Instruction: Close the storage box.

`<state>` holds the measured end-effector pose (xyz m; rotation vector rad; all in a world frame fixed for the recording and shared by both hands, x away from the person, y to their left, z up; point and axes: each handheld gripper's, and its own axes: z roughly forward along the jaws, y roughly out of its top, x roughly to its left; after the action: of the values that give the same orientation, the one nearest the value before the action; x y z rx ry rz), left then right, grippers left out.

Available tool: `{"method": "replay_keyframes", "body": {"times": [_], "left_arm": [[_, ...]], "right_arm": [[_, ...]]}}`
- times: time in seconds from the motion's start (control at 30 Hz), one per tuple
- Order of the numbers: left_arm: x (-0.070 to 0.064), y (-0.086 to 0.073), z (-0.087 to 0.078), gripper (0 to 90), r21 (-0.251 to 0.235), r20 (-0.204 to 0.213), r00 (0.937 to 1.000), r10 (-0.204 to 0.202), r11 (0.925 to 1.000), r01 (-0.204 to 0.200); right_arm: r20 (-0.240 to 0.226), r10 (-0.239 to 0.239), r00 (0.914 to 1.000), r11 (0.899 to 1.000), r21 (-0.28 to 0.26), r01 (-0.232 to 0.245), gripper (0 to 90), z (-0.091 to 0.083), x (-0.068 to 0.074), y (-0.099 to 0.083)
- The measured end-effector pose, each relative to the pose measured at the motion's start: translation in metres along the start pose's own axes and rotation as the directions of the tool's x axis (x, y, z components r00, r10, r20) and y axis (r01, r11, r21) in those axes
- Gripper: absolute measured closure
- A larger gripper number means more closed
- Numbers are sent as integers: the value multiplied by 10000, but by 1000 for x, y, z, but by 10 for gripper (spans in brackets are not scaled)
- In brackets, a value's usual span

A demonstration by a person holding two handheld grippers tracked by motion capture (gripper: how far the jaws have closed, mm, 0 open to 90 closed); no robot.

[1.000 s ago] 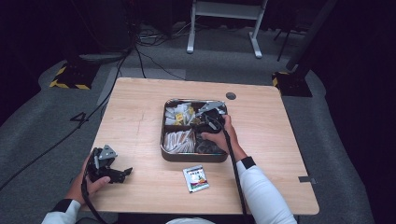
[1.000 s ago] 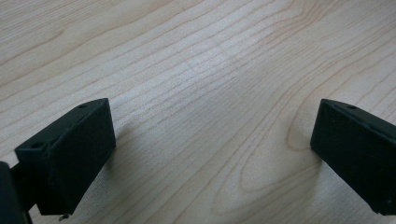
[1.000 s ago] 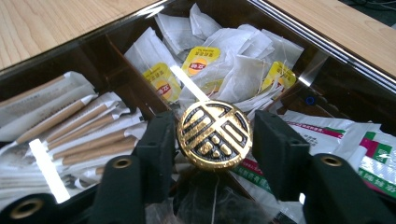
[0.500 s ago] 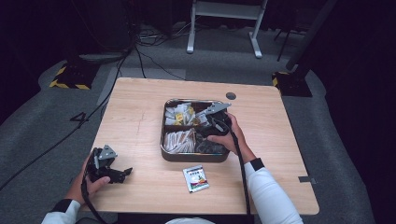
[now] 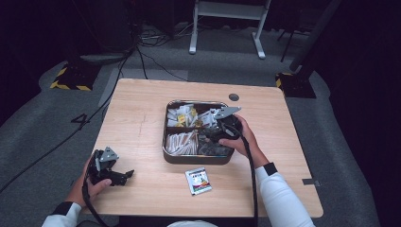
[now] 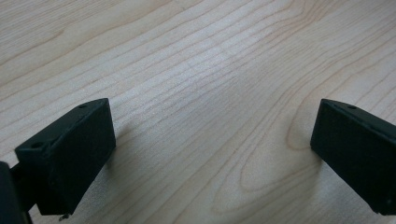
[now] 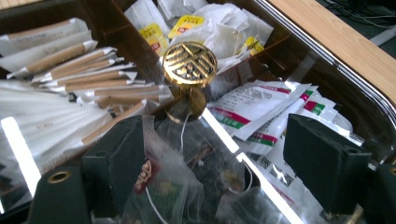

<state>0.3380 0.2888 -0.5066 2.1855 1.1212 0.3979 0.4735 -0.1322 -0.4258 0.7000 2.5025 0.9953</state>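
In the high view, the right hand (image 5: 241, 137) and its claw (image 5: 215, 135) covered part of the tray (image 5: 196, 160), and the printing on the packet (image 5: 198, 180) lying on the desk (image 5: 142, 118) was too small to read. The right gripper view cut off the tray's rim (image 7: 327, 56) at its edges.

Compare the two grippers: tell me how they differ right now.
The left gripper rests low at the near-left corner of the table, while the right gripper reaches into the metal tray. Bare wood lies between the left gripper's jaws; the right gripper's jaws straddle clear tea bags beside white sachets. Both stand open, holding nothing.
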Motion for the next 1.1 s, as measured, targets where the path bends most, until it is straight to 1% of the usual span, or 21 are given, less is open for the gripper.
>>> {"method": "replay_keyframes", "body": {"times": [0.2,0.33,0.6,0.77,0.9,1.1], "left_arm": [[0,0,0,3,-2,0,10000,1,10000,-1],[0,0,0,3,-1,2,10000,1,10000,-1],[0,0,0,2,0,5,10000,-2,10000,2],[0,0,0,2,1,3,10000,3,10000,-3],[0,0,0,3,1,1,10000,5,10000,-5],[0,0,0,2,-1,1,10000,0,10000,0]], "right_arm": [[211,-148,9997,9997,171,145,218,-6,0,-6],[196,-38,9998,9999,109,36,228,-14,-3,-11],[342,50,9994,10000,59,-52,227,-27,-7,-21],[348,8,9994,10000,66,-10,226,-34,-8,-27],[449,-99,9989,9998,152,92,224,-38,-7,-31],[559,-58,9984,9997,230,45,224,-46,-9,-39]]}}
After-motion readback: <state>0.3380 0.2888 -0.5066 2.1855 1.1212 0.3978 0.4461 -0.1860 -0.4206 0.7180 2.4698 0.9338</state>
